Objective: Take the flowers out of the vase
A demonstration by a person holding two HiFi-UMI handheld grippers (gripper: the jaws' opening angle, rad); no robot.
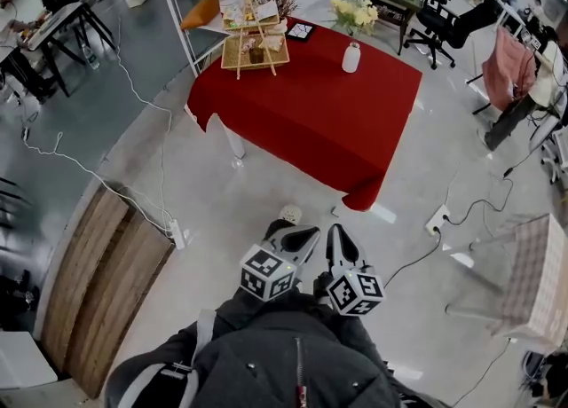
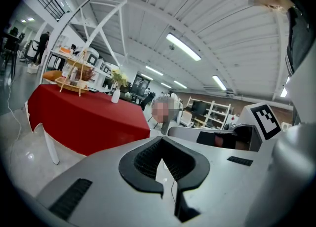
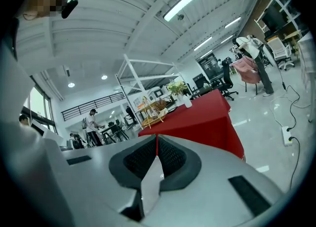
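A small white vase (image 1: 351, 58) stands near the far right corner of the red-clothed table (image 1: 311, 122), with pale yellow flowers (image 1: 355, 14) in it. Both grippers hang close to my body, over the floor and well short of the table. My left gripper (image 1: 300, 236) and right gripper (image 1: 340, 239) are side by side, each shut with nothing between the jaws. The left gripper view shows its jaws (image 2: 161, 142) touching, with the vase (image 2: 115, 96) far off. The right gripper (image 3: 157, 139) also points toward the table, and the vase (image 3: 187, 101) is small in the distance.
A tiered wooden stand (image 1: 253, 38) and a dark tablet (image 1: 300, 31) share the table. Cables and a power strip (image 1: 177, 234) cross the floor at left, beside a wooden board (image 1: 98, 282). Another socket (image 1: 437, 218) lies at right. Office chairs (image 1: 444, 20) and people stand beyond the table.
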